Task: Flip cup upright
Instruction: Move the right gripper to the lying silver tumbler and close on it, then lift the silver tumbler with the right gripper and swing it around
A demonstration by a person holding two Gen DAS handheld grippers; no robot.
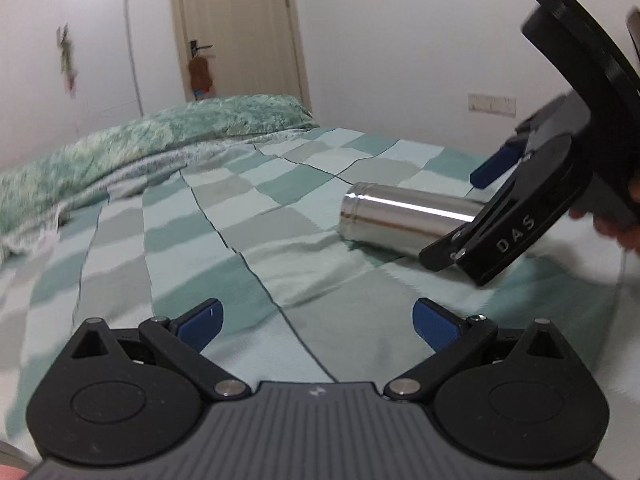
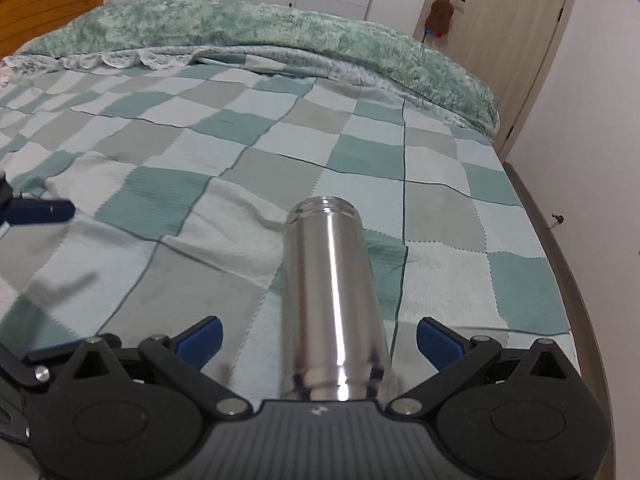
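A steel cup lies on its side on the checkered bedspread, its open threaded mouth pointing away from the right wrist camera. My right gripper is open, its blue fingers on either side of the cup's base end without touching it. In the left wrist view the cup lies at the right, with the right gripper's body around its base end. My left gripper is open and empty, low over the bedspread, well left of the cup.
A green fuzzy blanket lies bunched along the far side of the bed. The bed's right edge runs beside a wall. A wooden door stands behind. One left gripper finger shows at the left edge.
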